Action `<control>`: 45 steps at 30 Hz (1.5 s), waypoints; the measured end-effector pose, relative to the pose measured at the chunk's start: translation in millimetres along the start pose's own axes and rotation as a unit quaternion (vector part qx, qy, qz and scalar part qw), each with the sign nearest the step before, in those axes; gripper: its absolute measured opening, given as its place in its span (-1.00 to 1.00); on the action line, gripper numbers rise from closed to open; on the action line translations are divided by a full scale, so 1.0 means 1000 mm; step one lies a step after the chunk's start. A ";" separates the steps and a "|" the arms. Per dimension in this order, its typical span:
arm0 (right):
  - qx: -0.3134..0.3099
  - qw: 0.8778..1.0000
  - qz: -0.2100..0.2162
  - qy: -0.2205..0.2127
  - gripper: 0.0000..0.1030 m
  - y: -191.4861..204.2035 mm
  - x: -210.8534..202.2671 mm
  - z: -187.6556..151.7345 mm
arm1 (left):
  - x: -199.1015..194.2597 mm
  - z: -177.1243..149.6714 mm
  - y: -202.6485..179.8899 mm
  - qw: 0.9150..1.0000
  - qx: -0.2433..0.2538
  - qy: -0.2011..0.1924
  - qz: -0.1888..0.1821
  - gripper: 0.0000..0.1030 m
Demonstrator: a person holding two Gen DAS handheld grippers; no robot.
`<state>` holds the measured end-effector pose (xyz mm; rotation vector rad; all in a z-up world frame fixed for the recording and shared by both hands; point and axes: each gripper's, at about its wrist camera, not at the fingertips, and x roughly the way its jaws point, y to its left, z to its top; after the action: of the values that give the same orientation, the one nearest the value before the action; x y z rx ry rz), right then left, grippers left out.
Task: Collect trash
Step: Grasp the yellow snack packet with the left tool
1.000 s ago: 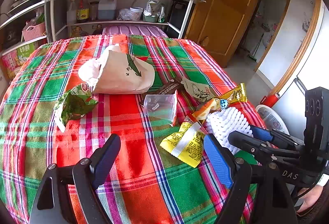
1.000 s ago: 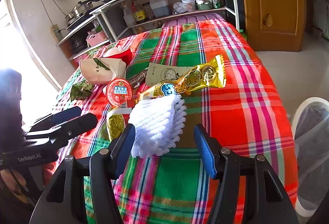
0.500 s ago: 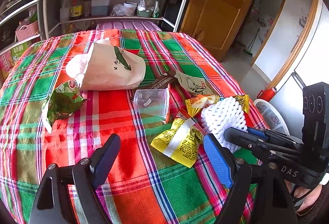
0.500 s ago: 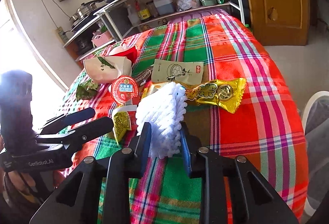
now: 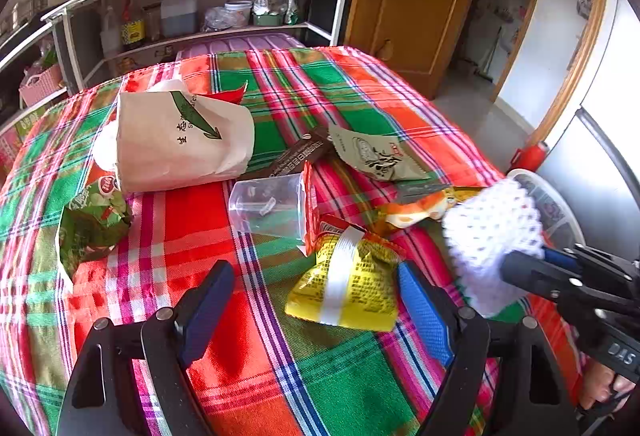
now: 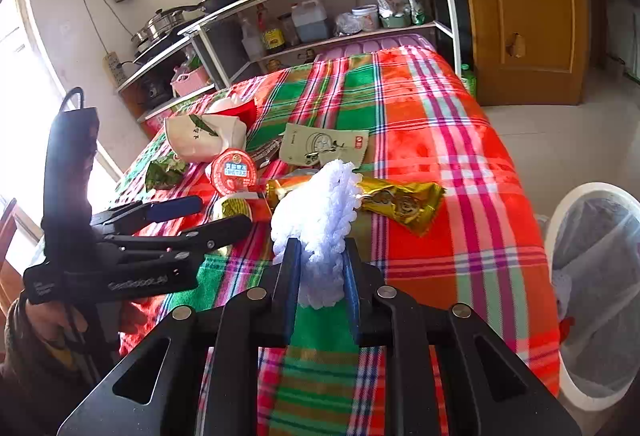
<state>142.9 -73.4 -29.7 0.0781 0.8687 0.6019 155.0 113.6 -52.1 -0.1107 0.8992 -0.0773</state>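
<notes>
Right wrist view: right gripper [image 6: 318, 276] jaws just closed, now clamping white foam-mesh fruit sleeve [image 6: 320, 220], lifted off plaid tablecloth [image 6: 440, 140]. White lined bin [image 6: 592, 276] beside table. Left gripper [image 5: 316, 310] open over yellow snack wrapper [image 5: 348, 288].

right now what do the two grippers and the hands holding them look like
Both grippers are black, angular frames with silver rivets and flat blue pads on the fingers. The left gripper shows an upright black handle with a thin black cable looped at its top and faint pale lettering along its side. The right gripper has pale letters on its side. A dark sleeve covers the left wrist.
</notes>
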 end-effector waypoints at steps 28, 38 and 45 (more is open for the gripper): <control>0.012 0.999 -0.032 -0.028 -0.60 -0.013 -0.031 -0.013 | -0.021 -0.005 -0.021 1.000 0.019 -0.019 0.002 0.01; 0.031 0.996 -0.061 -0.061 -0.60 -0.031 -0.067 -0.018 | -0.043 -0.003 -0.070 0.997 0.061 -0.041 -0.035 0.01; 0.049 0.991 -0.091 -0.083 -0.60 -0.052 -0.097 -0.023 | -0.049 0.004 -0.111 0.993 0.094 -0.057 -0.045 0.01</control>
<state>101.9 -171.6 6.9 0.1343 0.7342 0.3760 125.5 9.0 2.7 0.0200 0.7693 -0.2359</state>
